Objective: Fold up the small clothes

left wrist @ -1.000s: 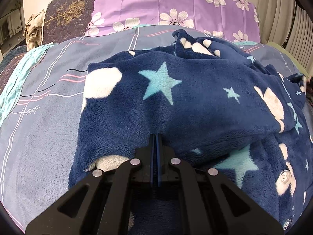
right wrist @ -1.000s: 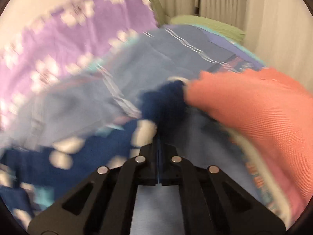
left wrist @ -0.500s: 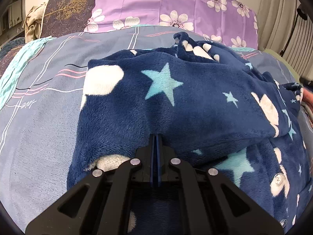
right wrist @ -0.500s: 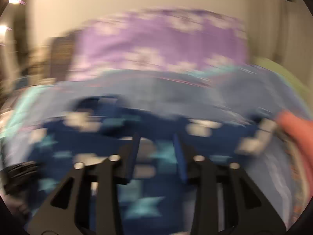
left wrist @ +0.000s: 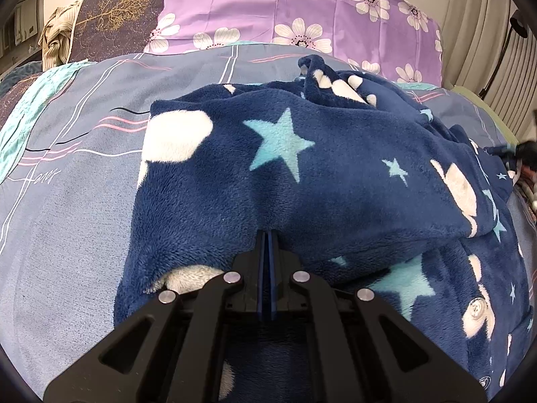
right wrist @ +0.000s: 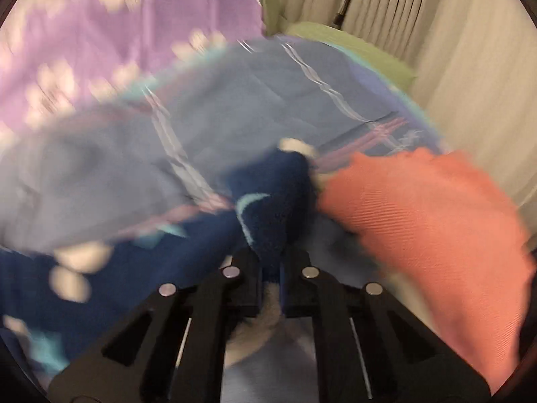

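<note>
- The navy fleece garment (left wrist: 302, 174), printed with pale stars and white blobs, lies bunched on the bed (left wrist: 67, 228), its long axis running from the near-left part of the bed toward the far-right edge, where the curtain hangs.
- The left gripper (left wrist: 266, 241) has its jaws pressed together on a fold at the garment's near edge; the cloth rises directly ahead of it and spreads away to the right.
- The right gripper (right wrist: 270, 265) is clamped on a narrow tongue of the same navy fleece, which stands up between its jaws and points away from the camera; this looks like a sleeve or corner, though motion blur keeps me from saying which.
- My judgement: the coming move turns on the two held points lying at opposite ends of the long axis, so drawing them apart would stretch the garment flat before a fold; the right gripper is nearer the loose end, the left nearer the bulk.
- The left wrist view alone shows the garment's whole heap, a cream lining (left wrist: 188, 275) peeping under the near fold, a button (left wrist: 476, 309) at the lower right, and the purple flowered pillow (left wrist: 302, 10) at the head of the bed.
- The right wrist view alone shows a coral cloth (right wrist: 429, 235) lying just beside the held tongue on its right, close enough to be dragged along, and a green cloth (right wrist: 352, 43) by the curtain (right wrist: 453, 50).
</note>
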